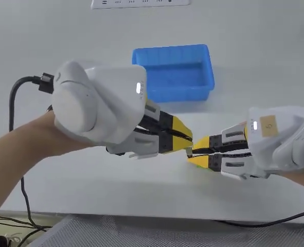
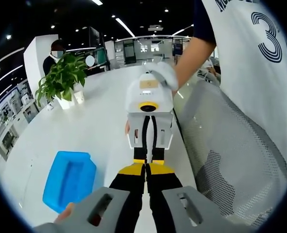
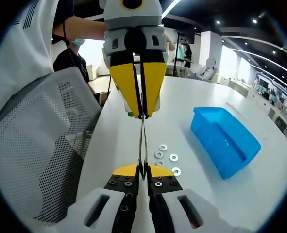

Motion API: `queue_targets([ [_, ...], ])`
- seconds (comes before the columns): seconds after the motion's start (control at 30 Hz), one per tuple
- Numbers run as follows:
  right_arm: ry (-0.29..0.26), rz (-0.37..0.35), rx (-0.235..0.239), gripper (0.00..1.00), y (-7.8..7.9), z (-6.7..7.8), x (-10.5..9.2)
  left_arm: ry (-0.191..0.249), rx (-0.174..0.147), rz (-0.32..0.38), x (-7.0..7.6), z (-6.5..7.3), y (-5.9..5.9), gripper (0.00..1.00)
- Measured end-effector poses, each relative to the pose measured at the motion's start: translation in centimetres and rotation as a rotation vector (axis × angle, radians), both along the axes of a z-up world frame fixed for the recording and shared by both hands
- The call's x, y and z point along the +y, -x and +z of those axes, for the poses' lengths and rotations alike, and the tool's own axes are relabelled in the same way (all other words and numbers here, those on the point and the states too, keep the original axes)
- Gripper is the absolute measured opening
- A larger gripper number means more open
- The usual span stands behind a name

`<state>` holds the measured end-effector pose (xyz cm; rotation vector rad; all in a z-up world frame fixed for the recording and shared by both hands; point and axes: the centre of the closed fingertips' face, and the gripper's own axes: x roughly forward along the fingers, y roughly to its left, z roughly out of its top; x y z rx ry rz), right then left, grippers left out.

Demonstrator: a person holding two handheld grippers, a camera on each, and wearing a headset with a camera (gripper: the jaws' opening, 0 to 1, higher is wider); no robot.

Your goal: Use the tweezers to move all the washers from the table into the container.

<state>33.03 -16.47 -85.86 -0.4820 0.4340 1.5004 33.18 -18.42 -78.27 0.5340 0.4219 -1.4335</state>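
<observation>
My right gripper (image 3: 142,171) is clamped on one end of the tweezers (image 3: 142,143); my left gripper (image 3: 143,114) is clamped on the other end; washers (image 3: 163,156) lie on the table beside the tweezers; blue container (image 3: 226,141) beyond them.

This looks like a large open-plan office or showroom. A long white table (image 2: 97,124) runs through a dark-ceilinged hall lit by spotlights (image 2: 166,9) and strip lights (image 2: 125,26). A potted plant (image 2: 63,77) stands on the table, with a mesh chair (image 3: 36,141) beside it.
</observation>
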Motion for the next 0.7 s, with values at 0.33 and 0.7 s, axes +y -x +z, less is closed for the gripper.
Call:
queue_targets([
  [0.33, -0.011, -0.01, 0.018, 0.07, 0.1, 0.0, -0.5, 0.118, 0.085, 0.012, -1.4, 0.2, 0.0, 0.05],
  [0.7, -0.017, -0.037, 0.023, 0.07, -0.2, 0.4, -0.1, 0.156, 0.129, 0.068, -0.8, 0.9, -0.3, 0.05],
])
